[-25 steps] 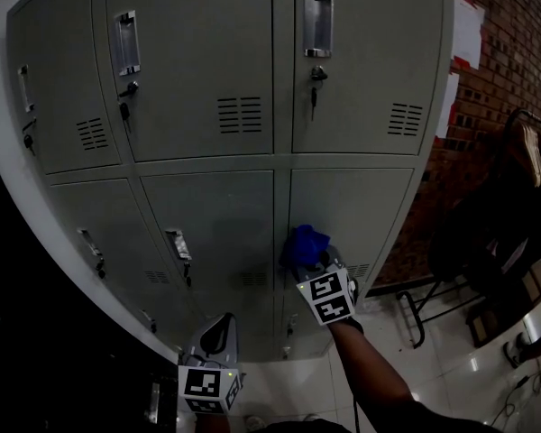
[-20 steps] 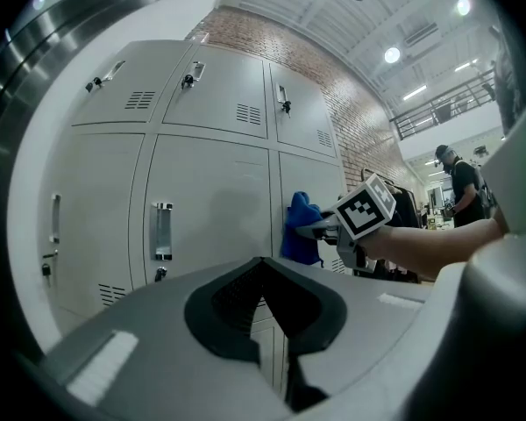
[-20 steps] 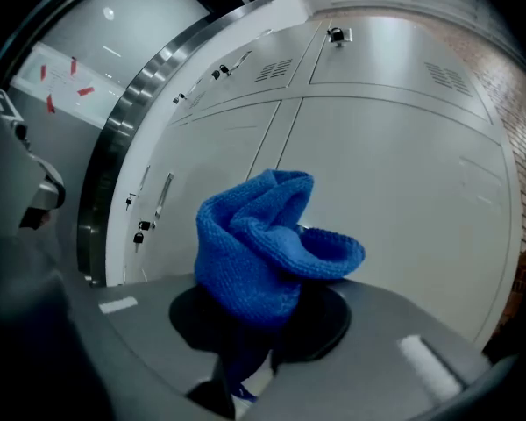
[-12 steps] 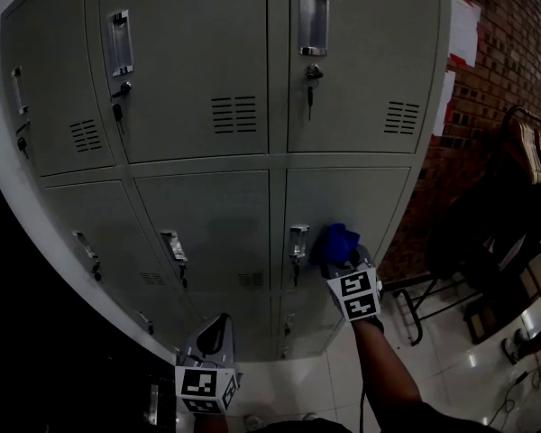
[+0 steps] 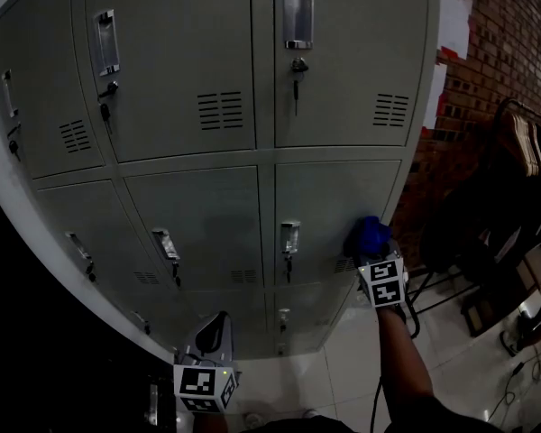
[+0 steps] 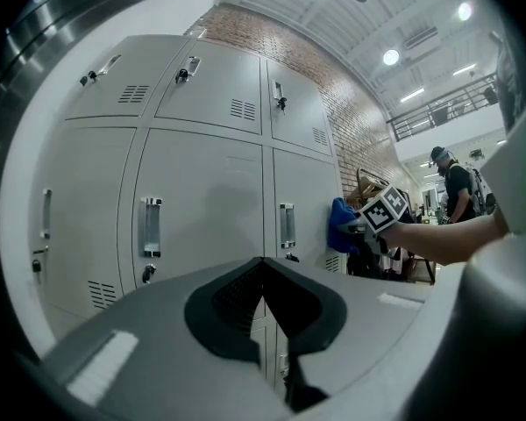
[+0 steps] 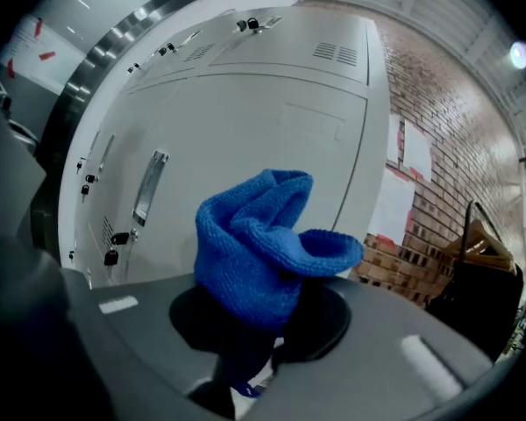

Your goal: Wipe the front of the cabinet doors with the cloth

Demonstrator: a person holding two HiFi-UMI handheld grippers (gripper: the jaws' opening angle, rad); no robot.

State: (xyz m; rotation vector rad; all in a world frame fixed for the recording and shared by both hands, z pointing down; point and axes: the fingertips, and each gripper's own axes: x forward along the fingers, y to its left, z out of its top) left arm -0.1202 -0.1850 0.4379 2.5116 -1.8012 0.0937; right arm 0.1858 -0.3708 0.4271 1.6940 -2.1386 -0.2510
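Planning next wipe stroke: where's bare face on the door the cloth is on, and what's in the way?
Bare: the door panel above the cloth, from the handle to the right edge. Crowded: the left strip, with handle and key.

Grey left tongs held low and close to the body, black-and-white marker cube toward the head; jaws together, nothing between. Right tongs out ahead at the end of an outstretched bare right forearm, jaws clamped on a bunched blue knitted cloth. Right tongs higher and farther forward, well apart from left.
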